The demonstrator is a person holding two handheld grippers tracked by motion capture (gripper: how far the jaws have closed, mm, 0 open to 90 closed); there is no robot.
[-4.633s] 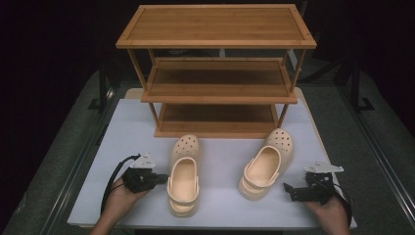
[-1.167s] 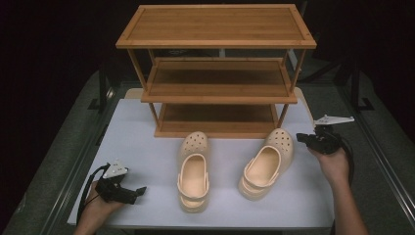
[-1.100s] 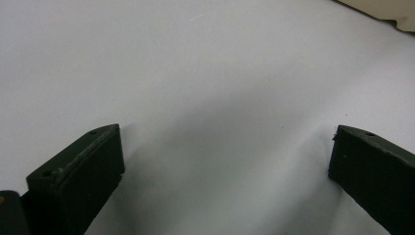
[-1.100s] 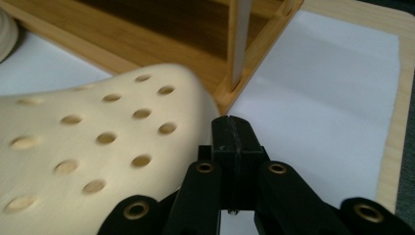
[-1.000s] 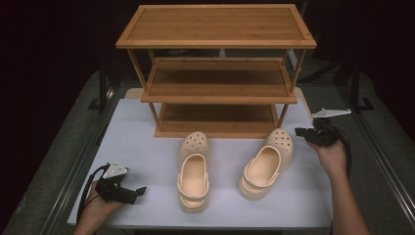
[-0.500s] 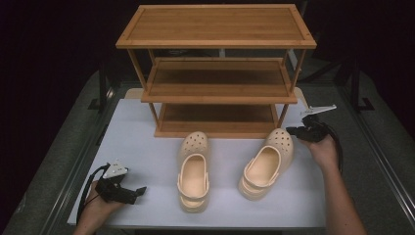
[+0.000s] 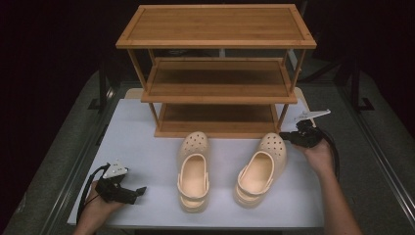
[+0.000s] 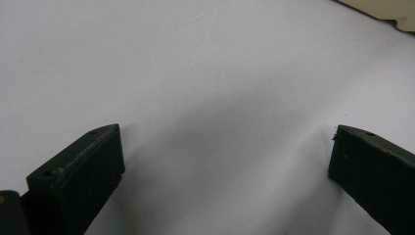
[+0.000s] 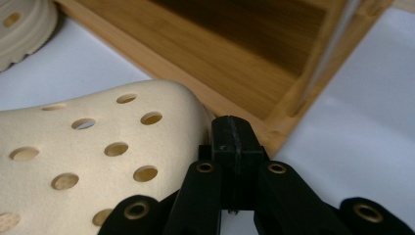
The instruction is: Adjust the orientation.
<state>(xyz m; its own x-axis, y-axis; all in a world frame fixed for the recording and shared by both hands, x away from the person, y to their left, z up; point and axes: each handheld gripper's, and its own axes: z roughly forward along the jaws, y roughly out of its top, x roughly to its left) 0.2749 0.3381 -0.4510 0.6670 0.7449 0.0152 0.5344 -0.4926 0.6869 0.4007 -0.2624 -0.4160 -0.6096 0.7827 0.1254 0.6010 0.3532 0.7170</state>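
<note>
While closed, right hand-held gripper (image 9: 234, 142) sits beside right clog (image 9: 93, 161).

- Shelf rack (image 7: 215, 29): light wood with visible grain, smooth satin finish.
- Right clog (image 7: 259, 169) and left clog (image 7: 194, 171): cream moulded foam-like plastic, matt, perforated toes.
- Table (image 7: 147, 147): smooth, matt white surface.
- Right gripper (image 9: 234, 147): matt black plastic, brass-coloured rivets.

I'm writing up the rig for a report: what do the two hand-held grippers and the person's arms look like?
Both are black. The left hand-held gripper and the right hand-held gripper each carry a pale grey three-cornered plate on top and trail a black cable. The left one's jaws end in thick, blocky black pads. Brass-coloured rivets dot the right one's linkage. The forearms are bare, with no sleeves in view.
</note>
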